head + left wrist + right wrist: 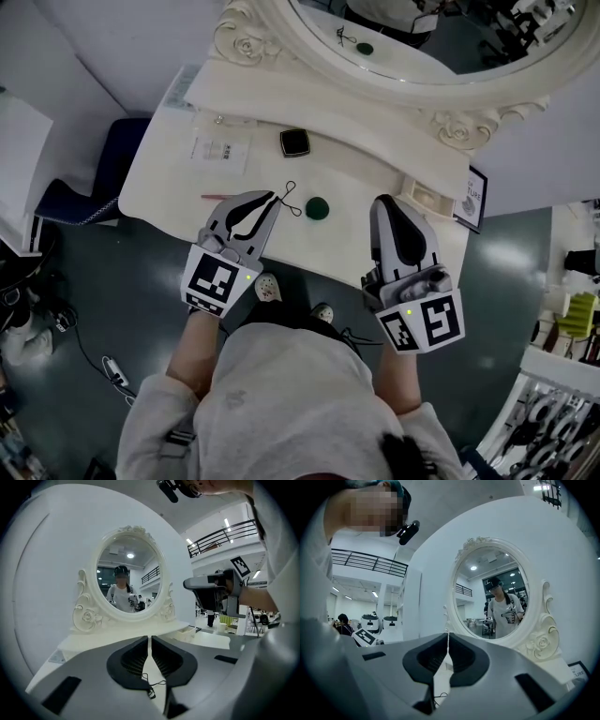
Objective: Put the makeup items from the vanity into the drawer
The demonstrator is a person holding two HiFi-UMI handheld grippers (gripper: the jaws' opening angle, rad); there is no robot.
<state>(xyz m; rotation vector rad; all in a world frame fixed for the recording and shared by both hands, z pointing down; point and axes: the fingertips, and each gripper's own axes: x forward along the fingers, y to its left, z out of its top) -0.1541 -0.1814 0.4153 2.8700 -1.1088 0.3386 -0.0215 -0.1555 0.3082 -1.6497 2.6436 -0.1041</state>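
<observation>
Head view: black square compact (294, 142), round dark-green pad (317, 207) (maybe sponge) on cream vanity (349, 239). Left gripper (276, 198), right gripper (382, 201) jaws pressed together, empty. Thin red stick (223, 197) partly hidden.

Light grey sweatshirt (281, 394), grey left gripper (276, 196) and right gripper (380, 200), black-lined fingers (246, 220), marker cubes (220, 279) (black-and-white squares)

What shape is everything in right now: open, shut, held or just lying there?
left gripper, shut, empty
right gripper, shut, empty
black square compact, closed, flat on the vanity
green round item, lying loose
red pencil, lying flat
oval mirror, upright
</observation>
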